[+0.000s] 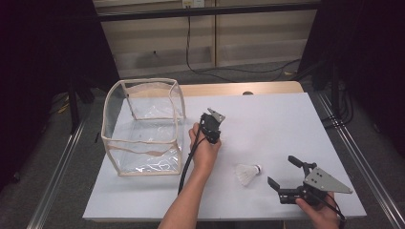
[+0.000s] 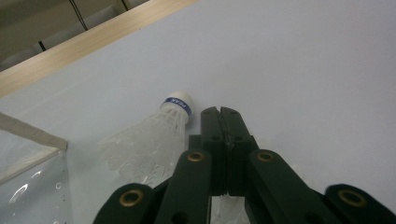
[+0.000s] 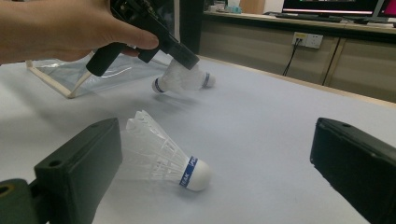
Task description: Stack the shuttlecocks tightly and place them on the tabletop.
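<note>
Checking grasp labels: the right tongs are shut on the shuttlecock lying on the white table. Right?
Not quite. The right tongs are open, not shut: the right gripper view shows the jaws wide apart, with the shuttlecock lying on the white table between them.

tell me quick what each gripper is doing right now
left gripper: closed, seemingly pinching feathers of a shuttlecock
right gripper: open, second shuttlecock between fingers, ungripped
</note>
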A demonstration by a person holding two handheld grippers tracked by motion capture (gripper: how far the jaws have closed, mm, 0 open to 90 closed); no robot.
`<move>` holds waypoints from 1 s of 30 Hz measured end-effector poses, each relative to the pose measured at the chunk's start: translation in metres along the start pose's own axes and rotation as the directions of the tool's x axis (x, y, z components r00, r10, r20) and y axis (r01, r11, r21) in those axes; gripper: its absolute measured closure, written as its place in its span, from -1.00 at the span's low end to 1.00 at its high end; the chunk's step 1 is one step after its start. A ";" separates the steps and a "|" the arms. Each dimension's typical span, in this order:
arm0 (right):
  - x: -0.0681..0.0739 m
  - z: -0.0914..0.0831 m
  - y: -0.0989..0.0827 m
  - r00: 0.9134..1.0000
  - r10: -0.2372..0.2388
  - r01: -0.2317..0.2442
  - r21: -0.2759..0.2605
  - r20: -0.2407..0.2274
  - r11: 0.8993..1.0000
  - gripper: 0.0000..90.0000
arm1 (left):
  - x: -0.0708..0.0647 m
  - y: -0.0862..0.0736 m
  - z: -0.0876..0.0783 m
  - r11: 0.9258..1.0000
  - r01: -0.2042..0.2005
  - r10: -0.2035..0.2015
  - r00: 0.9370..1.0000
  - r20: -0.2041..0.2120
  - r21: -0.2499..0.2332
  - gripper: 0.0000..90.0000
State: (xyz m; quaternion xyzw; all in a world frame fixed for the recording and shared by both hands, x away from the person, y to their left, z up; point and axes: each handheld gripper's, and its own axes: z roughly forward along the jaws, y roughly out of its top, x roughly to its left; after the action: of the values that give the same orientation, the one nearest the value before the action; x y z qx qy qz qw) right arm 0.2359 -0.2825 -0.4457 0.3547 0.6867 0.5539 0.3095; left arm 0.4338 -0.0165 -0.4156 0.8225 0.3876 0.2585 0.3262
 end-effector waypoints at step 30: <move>0.000 0.000 0.000 1.000 0.000 0.000 0.003 -0.003 1.000 -0.96 | 0.001 -0.002 0.009 0.998 -0.049 0.048 0.999 -0.015 -0.026 0.99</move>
State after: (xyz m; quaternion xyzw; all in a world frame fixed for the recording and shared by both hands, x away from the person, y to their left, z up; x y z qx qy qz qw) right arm 0.2360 -0.2824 -0.4459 0.3543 0.6881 0.5534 0.3078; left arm 0.4397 -0.0180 -0.4224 0.8255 0.3666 0.2773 0.3276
